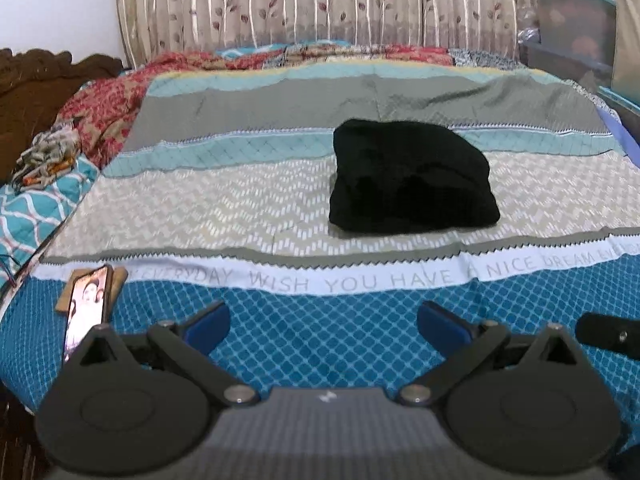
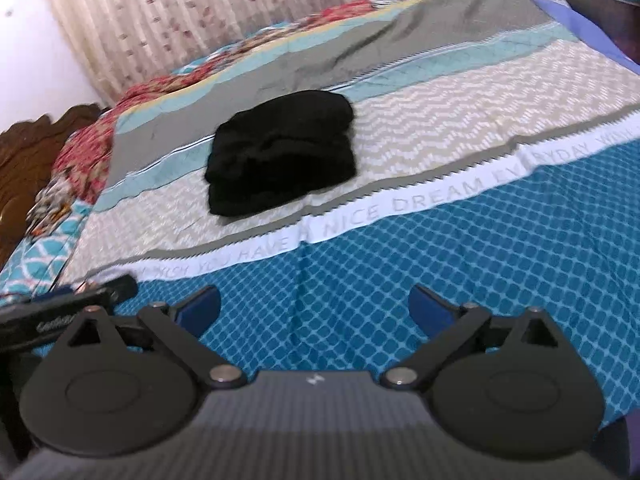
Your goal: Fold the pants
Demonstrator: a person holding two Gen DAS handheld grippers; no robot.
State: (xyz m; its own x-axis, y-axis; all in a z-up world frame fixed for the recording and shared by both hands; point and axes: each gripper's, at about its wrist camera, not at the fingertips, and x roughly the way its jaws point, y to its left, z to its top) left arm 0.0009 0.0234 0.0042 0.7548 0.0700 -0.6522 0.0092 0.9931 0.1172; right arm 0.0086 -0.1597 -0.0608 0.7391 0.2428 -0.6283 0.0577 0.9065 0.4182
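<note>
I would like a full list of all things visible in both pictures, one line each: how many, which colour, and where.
folded pants: one, black, on the chevron stripe of the bedspread
bedspread: one, teal, grey and beige stripes with lettering, covering the bed
quilt: one, red floral, bunched at far left
curtain: one, beige with leaf print, behind the bed
headboard: one, brown carved wood, left
storage boxes: stacked, clear with teal lid, far right
phone: one, screen lit, near left edge
left gripper: open, empty
right gripper: open, empty

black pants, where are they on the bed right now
The folded black pants lie on the bedspread's beige zigzag band, right of centre in the left wrist view and left of centre in the right wrist view, beyond the lettered white stripe.
</note>
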